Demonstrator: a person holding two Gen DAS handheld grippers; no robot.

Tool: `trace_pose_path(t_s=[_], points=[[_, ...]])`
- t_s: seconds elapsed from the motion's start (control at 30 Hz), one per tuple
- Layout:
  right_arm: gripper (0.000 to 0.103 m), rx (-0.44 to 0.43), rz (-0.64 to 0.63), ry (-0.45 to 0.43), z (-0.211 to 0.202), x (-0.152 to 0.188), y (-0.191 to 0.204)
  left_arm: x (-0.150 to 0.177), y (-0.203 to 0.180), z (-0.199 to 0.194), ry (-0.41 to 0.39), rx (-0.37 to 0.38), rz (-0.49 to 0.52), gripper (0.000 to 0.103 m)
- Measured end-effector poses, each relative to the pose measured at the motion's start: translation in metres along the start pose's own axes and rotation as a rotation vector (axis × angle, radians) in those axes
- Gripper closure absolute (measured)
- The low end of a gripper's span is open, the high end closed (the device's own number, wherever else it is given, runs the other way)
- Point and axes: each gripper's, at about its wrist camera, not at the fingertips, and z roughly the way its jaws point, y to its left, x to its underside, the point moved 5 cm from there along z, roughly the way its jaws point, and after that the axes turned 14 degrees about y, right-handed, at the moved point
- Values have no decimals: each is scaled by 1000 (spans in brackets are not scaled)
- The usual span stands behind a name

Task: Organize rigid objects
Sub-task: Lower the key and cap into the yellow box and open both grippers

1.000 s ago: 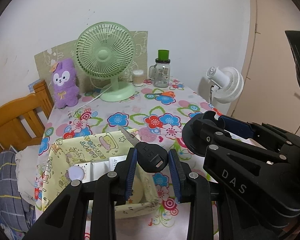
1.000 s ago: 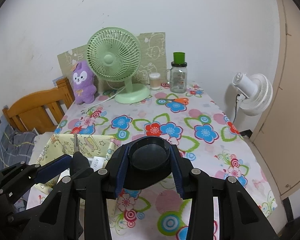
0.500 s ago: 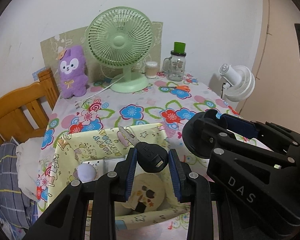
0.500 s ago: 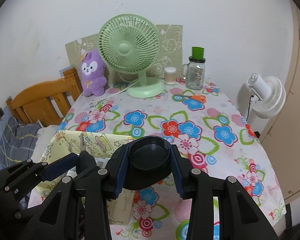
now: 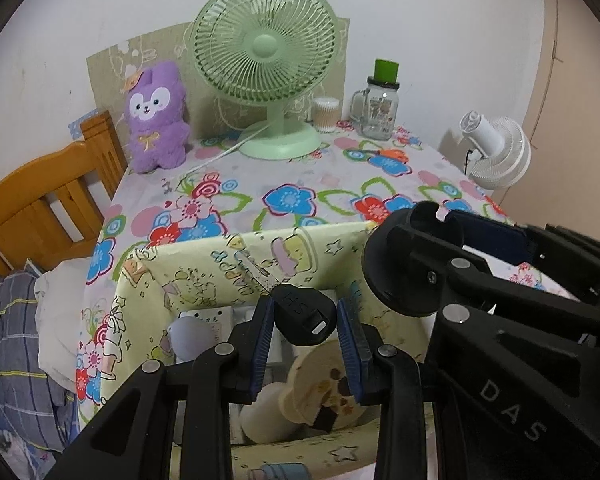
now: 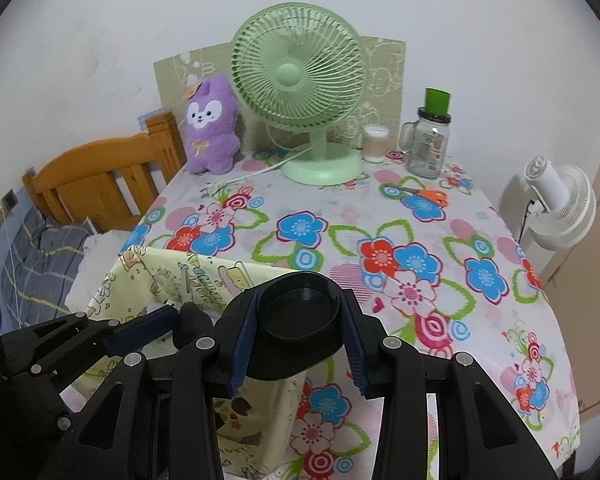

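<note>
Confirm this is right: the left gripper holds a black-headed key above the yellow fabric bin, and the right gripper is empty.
Not quite. The right gripper is shut on a black round lid, as the right wrist view shows. The left gripper does hold the black-headed key above the yellow fabric bin.

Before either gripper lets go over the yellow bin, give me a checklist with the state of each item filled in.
1. Left gripper grips the black-headed key: ok, both pads press on its head.
2. Key over the yellow fabric bin: ok, the bin's opening shows right below it.
3. Right gripper grips the round black cap: ok, clamped from both sides.
4. Cap over the bin: cannot tell, it sits near the bin's right edge in both views.
5. Room in the bin: ok, open floor shows between the white items and the round cream piece.
6. Grippers apart from each other: cannot tell, they look very close.
</note>
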Motion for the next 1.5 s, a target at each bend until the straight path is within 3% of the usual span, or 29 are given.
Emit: trace_pose_path(t_s=[0.33, 0.77, 0.93, 1.2, 1.33, 1.5], points=[[60, -10, -49, 30, 17, -4, 21, 5, 15, 18, 56, -7, -1, 70], [60, -27, -112, 45, 29, -9, 44, 9, 36, 14, 61, -34, -35, 35], [59, -41, -139, 68, 40, -11, 53, 11, 46, 17, 75, -75, -36, 31], [58, -55, -177, 101, 55, -11, 63, 12, 54, 23, 95, -78, -51, 23], [39, -56, -172, 99, 58, -11, 64, 13, 56, 24, 95, -84, -52, 21], [34, -33, -178, 81, 52, -12, 63, 12, 53, 20, 86, -83, -46, 19]])
